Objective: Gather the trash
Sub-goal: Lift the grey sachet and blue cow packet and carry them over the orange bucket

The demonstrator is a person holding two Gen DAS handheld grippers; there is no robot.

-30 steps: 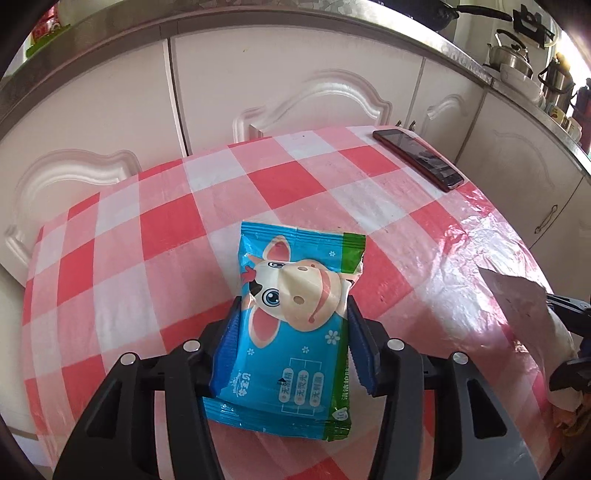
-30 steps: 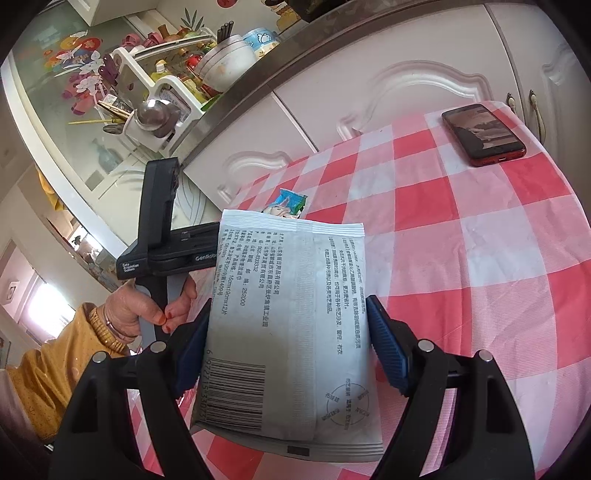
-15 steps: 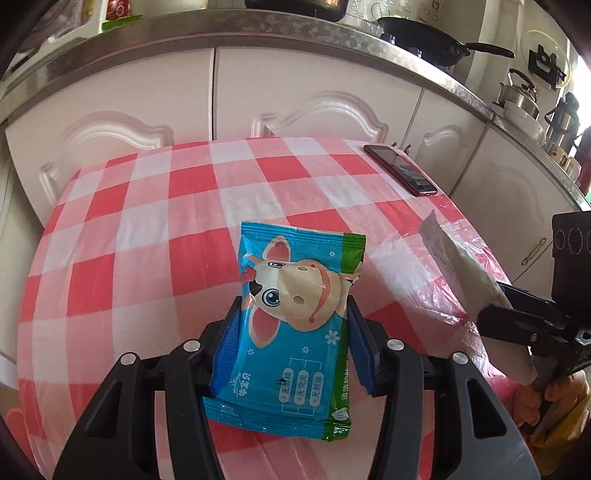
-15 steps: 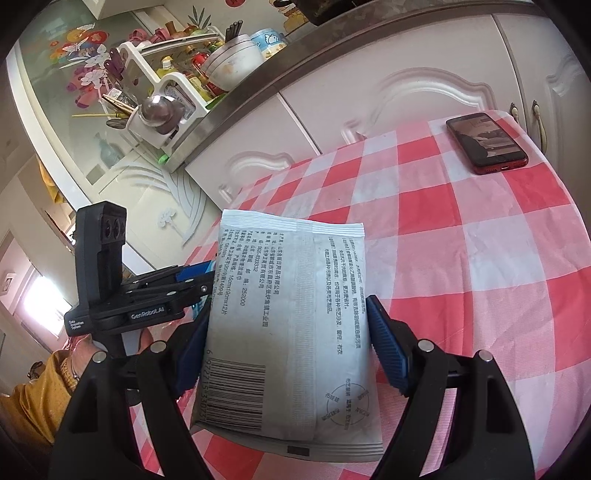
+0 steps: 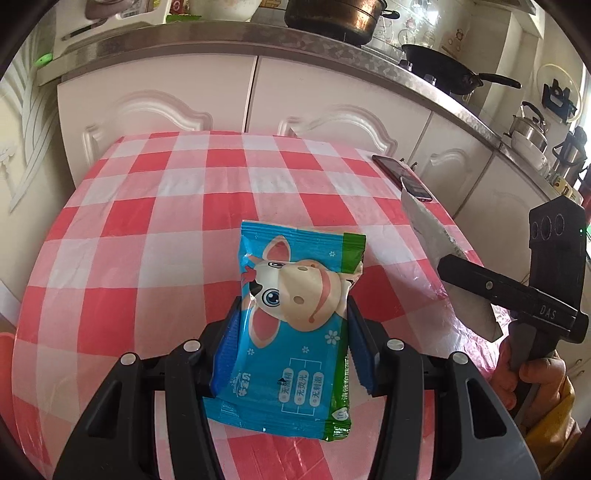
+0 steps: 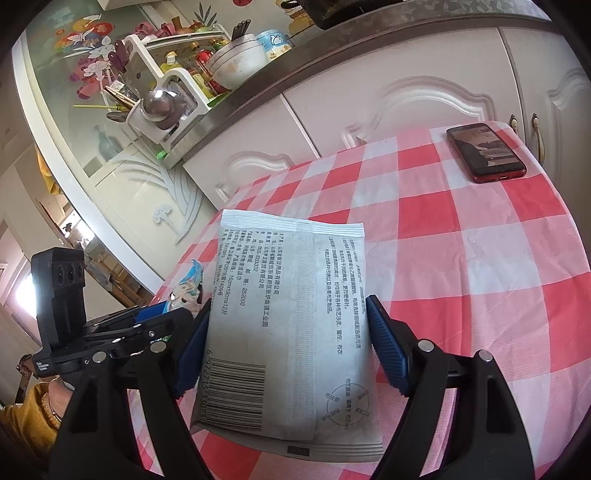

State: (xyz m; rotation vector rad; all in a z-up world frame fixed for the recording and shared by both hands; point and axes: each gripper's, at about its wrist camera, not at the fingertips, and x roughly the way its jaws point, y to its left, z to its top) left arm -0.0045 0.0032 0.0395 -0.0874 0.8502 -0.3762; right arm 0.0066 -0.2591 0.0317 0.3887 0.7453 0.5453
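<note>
My left gripper (image 5: 291, 314) is shut on a blue wet-wipe packet (image 5: 291, 332) with a cartoon cow, held above the red-and-white checked table (image 5: 166, 229). My right gripper (image 6: 290, 314) is shut on a white packet (image 6: 291, 332) with black print and a barcode. In the left wrist view the right gripper (image 5: 465, 273) and its white packet (image 5: 432, 229) show at the right, above the table edge. In the right wrist view the left gripper (image 6: 147, 325) and the blue packet (image 6: 188, 284) show at the lower left.
A dark phone (image 6: 485, 151) lies at the table's far right corner; it also shows in the left wrist view (image 5: 402, 177). White cabinets (image 5: 221, 99) and a worktop with pots (image 5: 340, 18) stand behind the table. A dish rack (image 6: 166, 92) sits on the worktop.
Both grippers have pulled back from the table with their packets still held. The table looks farther away, and more of the cabinets and worktop shows.
</note>
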